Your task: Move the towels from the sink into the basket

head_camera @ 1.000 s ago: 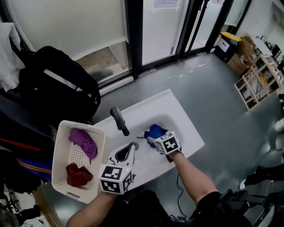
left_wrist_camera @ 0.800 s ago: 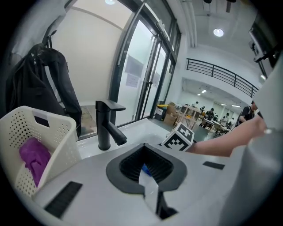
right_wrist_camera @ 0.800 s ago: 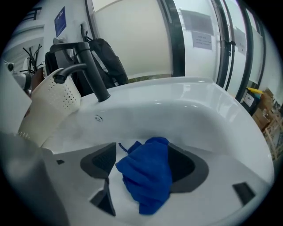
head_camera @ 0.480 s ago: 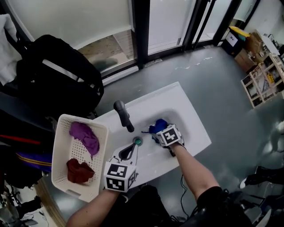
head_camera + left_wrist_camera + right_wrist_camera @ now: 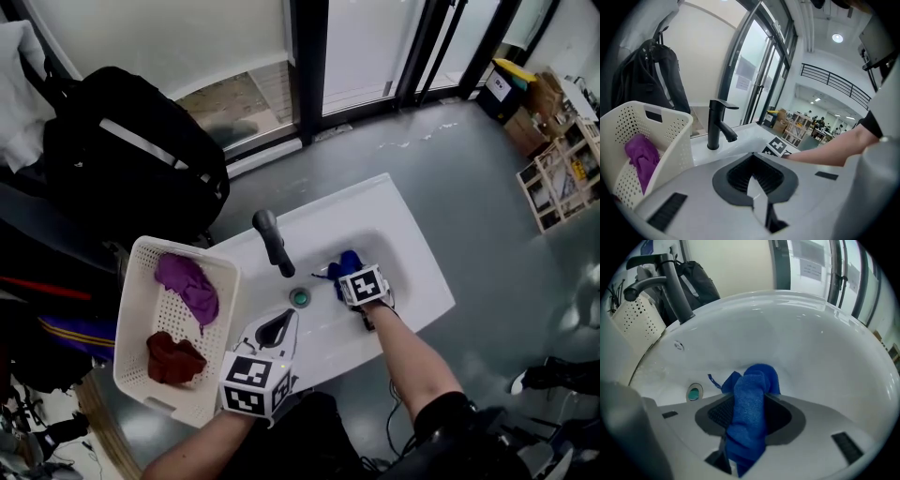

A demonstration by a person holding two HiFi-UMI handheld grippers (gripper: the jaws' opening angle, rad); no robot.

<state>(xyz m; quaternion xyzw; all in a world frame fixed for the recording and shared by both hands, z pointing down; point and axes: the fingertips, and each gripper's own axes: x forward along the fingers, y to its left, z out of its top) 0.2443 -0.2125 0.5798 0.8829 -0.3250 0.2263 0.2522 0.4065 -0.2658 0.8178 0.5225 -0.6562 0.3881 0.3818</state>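
Note:
A blue towel (image 5: pixel 345 262) lies in the white sink (image 5: pixel 417 267). My right gripper (image 5: pixel 349 274) reaches down into the basin, and its jaws are closing with the blue towel (image 5: pixel 750 411) bunched between them and the pads pressing on the cloth. My left gripper (image 5: pixel 281 321) hovers over the sink's near edge, shut and empty, with its tips (image 5: pixel 757 194) meeting. The white perforated basket (image 5: pixel 128 309) stands left of the sink and holds a purple towel (image 5: pixel 187 286) and a dark red towel (image 5: pixel 173 358).
A black faucet (image 5: pixel 274 242) rises at the sink's left rim, with a green drain (image 5: pixel 300 297) in front of it. A black backpack (image 5: pixel 131 169) sits behind the basket. Glass doors stand beyond, and wooden shelving (image 5: pixel 562 178) is at the far right.
My right gripper has gone deeper into the basin and closed onto the blue towel. The left gripper has stayed by the sink's near edge.

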